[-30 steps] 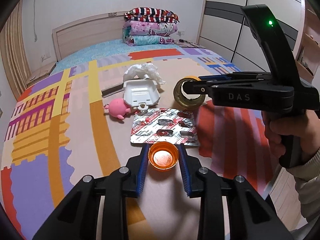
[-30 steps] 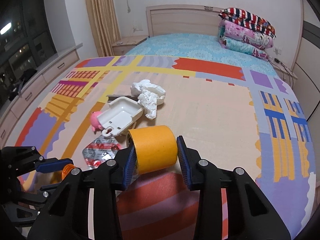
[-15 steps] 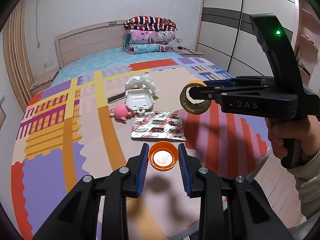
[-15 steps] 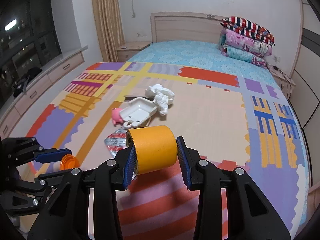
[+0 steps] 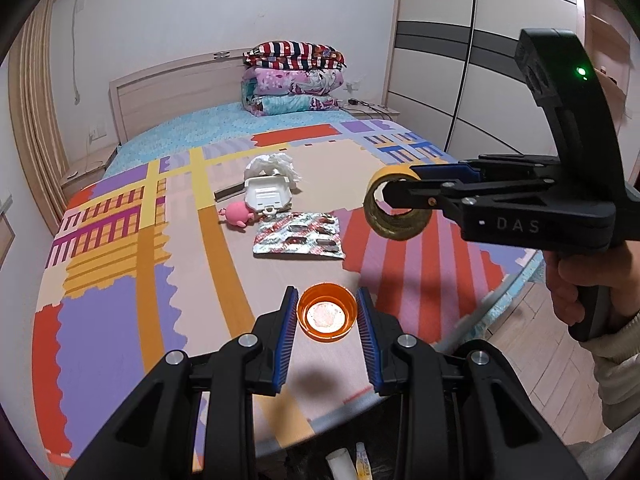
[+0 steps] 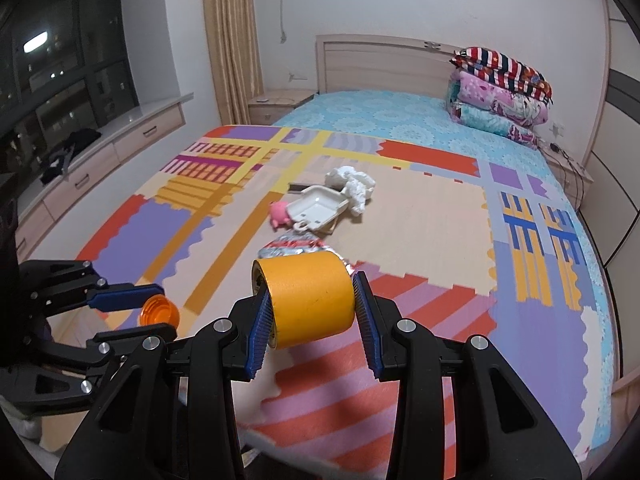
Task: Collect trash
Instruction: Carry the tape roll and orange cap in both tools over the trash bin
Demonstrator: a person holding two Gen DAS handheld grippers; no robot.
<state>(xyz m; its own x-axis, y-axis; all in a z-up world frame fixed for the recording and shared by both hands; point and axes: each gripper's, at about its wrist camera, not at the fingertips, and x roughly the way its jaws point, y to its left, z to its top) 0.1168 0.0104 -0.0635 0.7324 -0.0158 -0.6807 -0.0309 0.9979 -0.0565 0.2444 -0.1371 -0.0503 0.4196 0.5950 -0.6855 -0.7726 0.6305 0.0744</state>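
My left gripper (image 5: pixel 326 314) is shut on an orange bottle cap (image 5: pixel 327 312) and holds it above the near edge of the bed; it also shows in the right wrist view (image 6: pixel 158 312). My right gripper (image 6: pixel 308 300) is shut on a yellow tape roll (image 6: pixel 310 296), also seen in the left wrist view (image 5: pixel 396 208). On the patterned mat lie a blister pack (image 5: pixel 299 236), a white plastic tray (image 5: pixel 267 194), a pink toy (image 5: pixel 237 214) and crumpled tissue (image 5: pixel 274 164).
A colourful foam mat (image 5: pixel 120 280) covers the bed. Folded quilts (image 5: pixel 294 78) are stacked by the headboard. A wardrobe (image 5: pixel 460 60) stands on the right, wooden floor (image 5: pixel 532 320) beside the bed. Window-side drawers (image 6: pixel 100 160) stand left in the right wrist view.
Both grippers have lifted and pulled back from the pile toward the bed's near edge, each keeping its object. The items on the mat look smaller and farther away.
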